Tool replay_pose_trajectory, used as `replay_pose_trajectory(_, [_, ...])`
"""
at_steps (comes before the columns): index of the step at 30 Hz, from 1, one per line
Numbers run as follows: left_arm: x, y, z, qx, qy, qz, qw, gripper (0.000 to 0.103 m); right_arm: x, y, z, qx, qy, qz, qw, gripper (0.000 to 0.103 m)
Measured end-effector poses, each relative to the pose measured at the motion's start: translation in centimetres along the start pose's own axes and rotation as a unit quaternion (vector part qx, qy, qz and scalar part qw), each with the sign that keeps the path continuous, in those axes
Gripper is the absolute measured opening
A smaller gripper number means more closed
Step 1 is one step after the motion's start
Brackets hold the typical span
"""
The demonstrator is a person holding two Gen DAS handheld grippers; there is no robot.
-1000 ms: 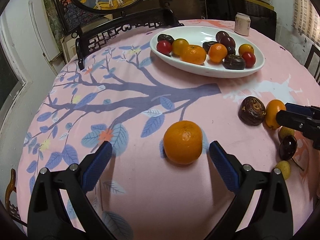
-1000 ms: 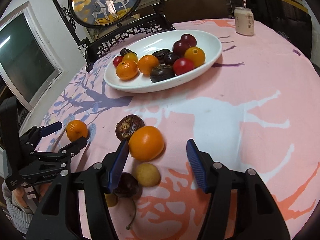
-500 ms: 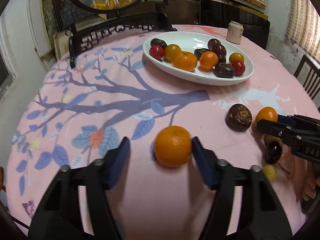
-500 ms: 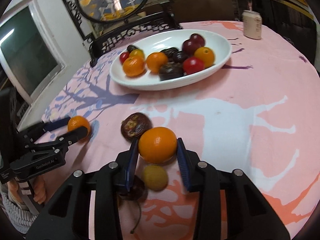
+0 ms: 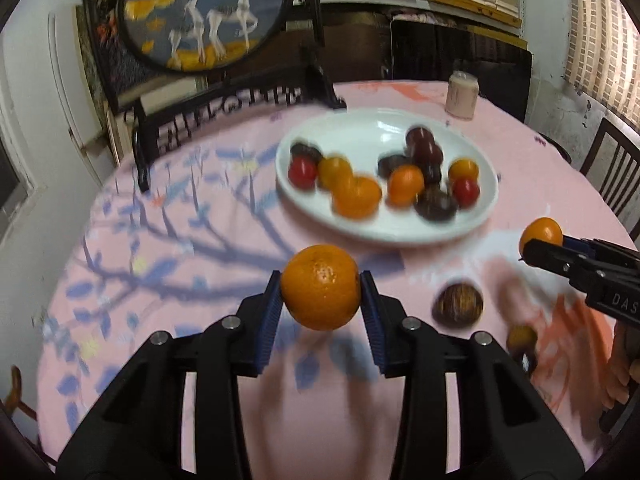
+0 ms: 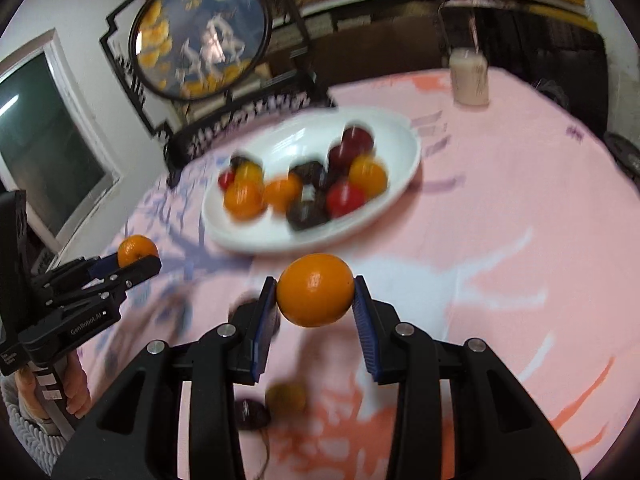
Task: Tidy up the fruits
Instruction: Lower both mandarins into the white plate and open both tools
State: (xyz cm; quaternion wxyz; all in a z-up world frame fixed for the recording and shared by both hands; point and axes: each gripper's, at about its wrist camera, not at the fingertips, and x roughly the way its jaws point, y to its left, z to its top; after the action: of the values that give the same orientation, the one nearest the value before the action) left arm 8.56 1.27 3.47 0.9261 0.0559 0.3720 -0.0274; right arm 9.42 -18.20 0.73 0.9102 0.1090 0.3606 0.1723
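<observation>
My left gripper (image 5: 320, 292) is shut on an orange mandarin (image 5: 320, 286) and holds it above the pink tablecloth. My right gripper (image 6: 314, 294) is shut on a second orange (image 6: 314, 290), also lifted off the cloth. Each gripper shows in the other view, the right one (image 5: 538, 244) at the right, the left one (image 6: 134, 258) at the left. A white oval plate (image 5: 372, 136) beyond both holds several oranges, red tomatoes and dark fruits. A brown wrinkled fruit (image 5: 458, 304), a small yellow fruit (image 6: 286, 398) and a dark cherry (image 6: 250, 414) lie on the cloth below.
A pale can (image 5: 462, 94) stands behind the plate. A carved black chair back (image 5: 232, 108) and a round framed picture (image 5: 204, 12) stand at the table's far edge. Another chair (image 5: 612, 160) is at the right.
Both grippers closed on their oranges and lifted them off the cloth, moving toward the plate. The brown fruit and small fruits stayed on the table.
</observation>
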Motion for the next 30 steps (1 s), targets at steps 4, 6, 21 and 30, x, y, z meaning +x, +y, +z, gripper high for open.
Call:
replay_pose_trajectory(4, [2.0,0.1,5.2,-0.018,-0.008,-0.004,0.9998,0.039,1.6,0.1,3.9,0.002,-0.021,-0.012,1.000,0.038])
replay_pose_trajectory(6, [3.4,0.1,6.7,-0.030,-0.008,-0.003,0.9995,0.039,3.0,0.2,5.1,0.001,-0.026,-0.017,1.000,0.038])
replay_pose_trajectory(21, [6.2,1.6,7.2,-0.063,-0.029,0.024,0.9973,0.089,5.8,-1.5,5.4,0.005,-0.047,-0.019,0.999,0.062])
replay_pose_trajectory(30, [5.1,0.3,4.1,-0.035,-0.019,0.036,0.9986,0.093,3.1,-2.4,2.8,0.056,-0.028,0.014,0.998,0.062])
